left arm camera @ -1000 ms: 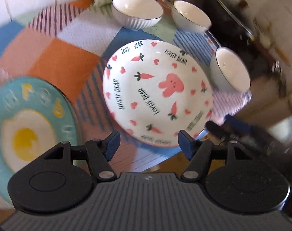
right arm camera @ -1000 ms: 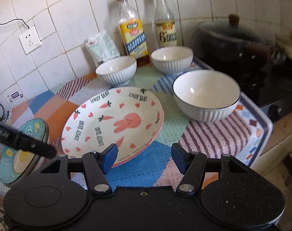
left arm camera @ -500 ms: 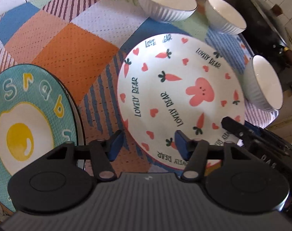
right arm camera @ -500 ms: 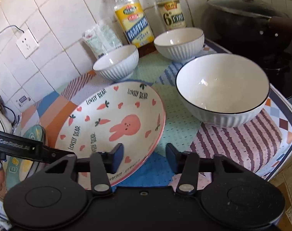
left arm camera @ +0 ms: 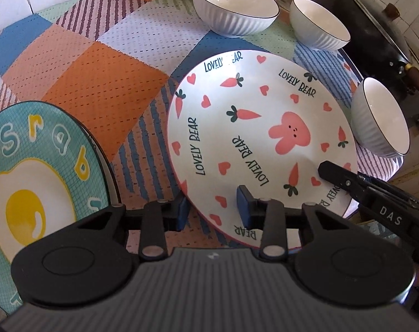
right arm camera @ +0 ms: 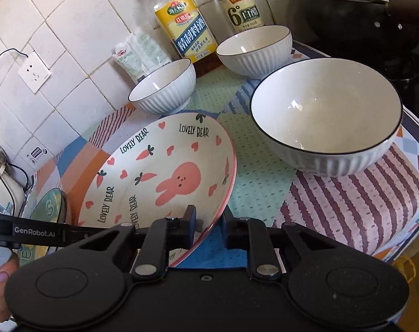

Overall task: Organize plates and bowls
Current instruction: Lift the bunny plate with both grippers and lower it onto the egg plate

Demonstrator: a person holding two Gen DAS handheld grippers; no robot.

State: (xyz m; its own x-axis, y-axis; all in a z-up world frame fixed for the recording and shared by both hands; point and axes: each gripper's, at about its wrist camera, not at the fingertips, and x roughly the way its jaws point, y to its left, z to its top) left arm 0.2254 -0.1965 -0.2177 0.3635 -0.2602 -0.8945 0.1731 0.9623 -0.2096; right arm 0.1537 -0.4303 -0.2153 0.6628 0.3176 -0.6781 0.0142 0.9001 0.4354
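Observation:
A white plate with a pink rabbit, carrots and "LOVELY BEAR" lettering [left arm camera: 253,138] lies on the patchwork mat; it also shows in the right wrist view [right arm camera: 159,177]. My left gripper [left arm camera: 212,210] straddles its near-left rim, one finger under the edge and one on top, jaws still apart. My right gripper [right arm camera: 208,227] is closed on the plate's near-right rim. A teal fried-egg plate [left arm camera: 35,171] sits to the left. Three white ribbed bowls stand around: a large one [right arm camera: 325,119] and two at the back [right arm camera: 165,88] [right arm camera: 255,48].
Two bottles [right arm camera: 181,22] [right arm camera: 239,2] and a white packet [right arm camera: 137,55] stand against the tiled wall. A black lidded wok [right arm camera: 356,8] sits on the stove at the right. A white appliance [right arm camera: 2,188] stands at far left.
Both grippers have moved forward onto the rabbit plate's near rim. The right jaws have narrowed onto the rim; the left jaws have narrowed too but stay apart.

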